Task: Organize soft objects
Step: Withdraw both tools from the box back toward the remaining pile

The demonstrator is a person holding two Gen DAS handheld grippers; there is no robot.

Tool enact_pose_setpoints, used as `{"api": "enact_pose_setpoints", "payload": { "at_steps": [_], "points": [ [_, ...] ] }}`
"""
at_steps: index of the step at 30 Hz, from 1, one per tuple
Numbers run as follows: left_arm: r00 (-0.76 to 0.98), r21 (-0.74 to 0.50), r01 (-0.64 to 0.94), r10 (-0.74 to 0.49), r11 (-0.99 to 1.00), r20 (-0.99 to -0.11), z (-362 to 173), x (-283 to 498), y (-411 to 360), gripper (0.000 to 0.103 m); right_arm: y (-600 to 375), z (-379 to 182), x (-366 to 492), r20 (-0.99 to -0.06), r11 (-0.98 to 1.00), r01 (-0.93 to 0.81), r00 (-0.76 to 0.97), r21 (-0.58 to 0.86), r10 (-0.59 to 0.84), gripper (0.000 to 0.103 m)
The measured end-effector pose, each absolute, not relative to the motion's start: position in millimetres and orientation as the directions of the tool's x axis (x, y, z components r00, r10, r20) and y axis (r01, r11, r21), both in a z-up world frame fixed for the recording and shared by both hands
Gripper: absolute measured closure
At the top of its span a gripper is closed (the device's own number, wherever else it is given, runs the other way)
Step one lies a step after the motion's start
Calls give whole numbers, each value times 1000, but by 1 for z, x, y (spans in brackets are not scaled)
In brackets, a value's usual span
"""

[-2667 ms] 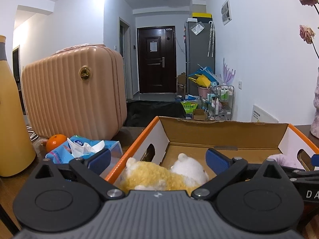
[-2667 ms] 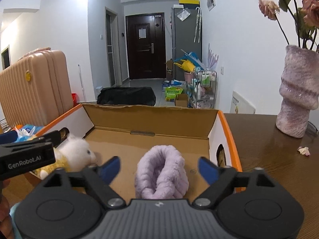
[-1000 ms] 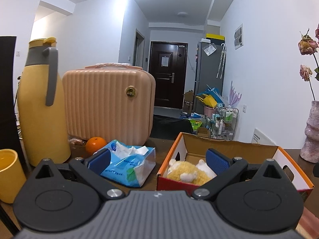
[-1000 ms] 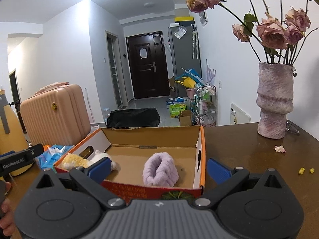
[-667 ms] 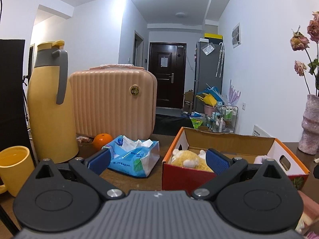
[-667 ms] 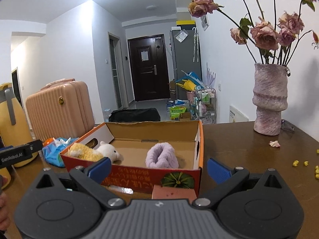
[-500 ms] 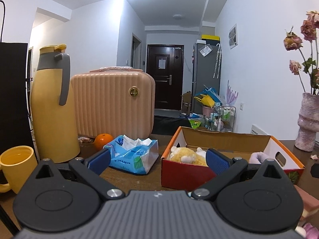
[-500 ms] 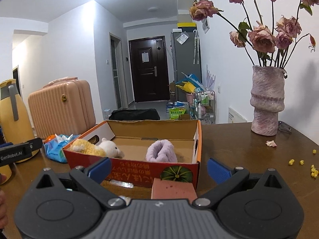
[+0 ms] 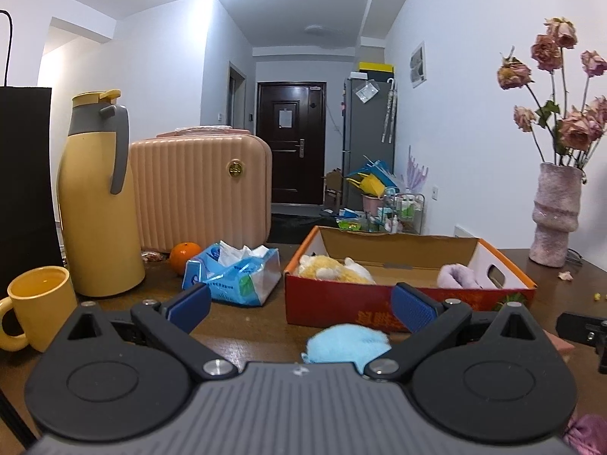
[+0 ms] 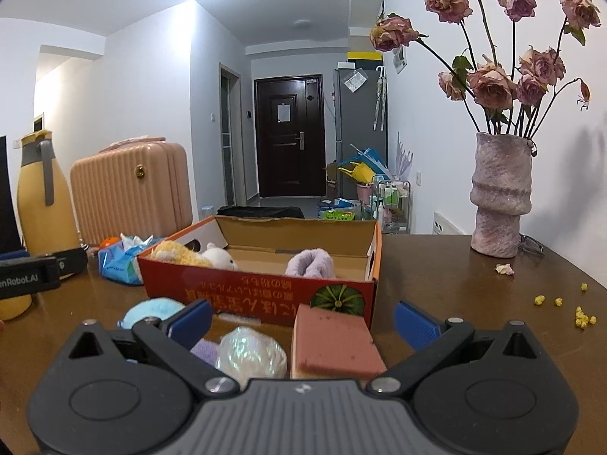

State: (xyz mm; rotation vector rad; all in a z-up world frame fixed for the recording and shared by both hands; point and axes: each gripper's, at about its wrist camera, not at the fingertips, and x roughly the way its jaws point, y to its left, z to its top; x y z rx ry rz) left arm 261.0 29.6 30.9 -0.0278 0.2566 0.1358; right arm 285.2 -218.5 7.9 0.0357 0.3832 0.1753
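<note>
A red and orange cardboard box (image 9: 334, 295) (image 10: 242, 288) stands on the brown table. In it lie a yellow and white plush toy (image 9: 334, 268) (image 10: 197, 253) and a lilac fluffy piece (image 9: 457, 276) (image 10: 310, 262). In front of the box lie a light blue fluffy pad (image 9: 347, 345) (image 10: 151, 310), a white shimmery ball (image 10: 251, 354), a pink sponge block (image 10: 334, 343) and a small purple piece (image 10: 205, 350). My left gripper (image 9: 299, 309) is open and empty, just behind the blue pad. My right gripper (image 10: 301, 320) is open and empty, over the ball and the sponge.
On the left stand a yellow mug (image 9: 38, 305), a yellow thermos jug (image 9: 96, 204), a pink suitcase (image 9: 201, 189), an orange (image 9: 183, 261) and a blue tissue pack (image 9: 235, 275). A vase of dried roses (image 10: 499, 197) stands at the right. Yellow crumbs (image 10: 580, 316) lie nearby.
Both grippers have pulled back from over the box and are lower. The soft pieces in front of the box have come into view. Both stay open.
</note>
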Motion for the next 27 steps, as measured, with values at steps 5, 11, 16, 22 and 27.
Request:
{"api": "enact_pose_setpoints", "payload": {
  "at_steps": [5, 11, 16, 22, 27],
  "points": [
    [956, -13, -126, 118, 992, -270, 27, 246, 26, 0, -220, 4, 272, -377, 983, -169, 908, 67, 182, 0],
    [947, -12, -108, 99, 994, -306, 19, 231, 23, 0, -219, -6, 258, -417, 984, -171, 891, 55, 178, 0],
    [940, -4, -90, 84, 996, -330, 13, 216, 18, 0, -222, -15, 247, -450, 984, -166, 875, 66, 178, 0],
    [930, 0, -70, 65, 998, -362, 5, 206, 16, 0, -226, -29, 238, -515, 983, -162, 838, 82, 181, 0],
    [927, 4, -63, 60, 998, -371, 3, 207, 15, 0, -225, -38, 237, -569, 985, -156, 805, 73, 170, 0]
  ]
}}
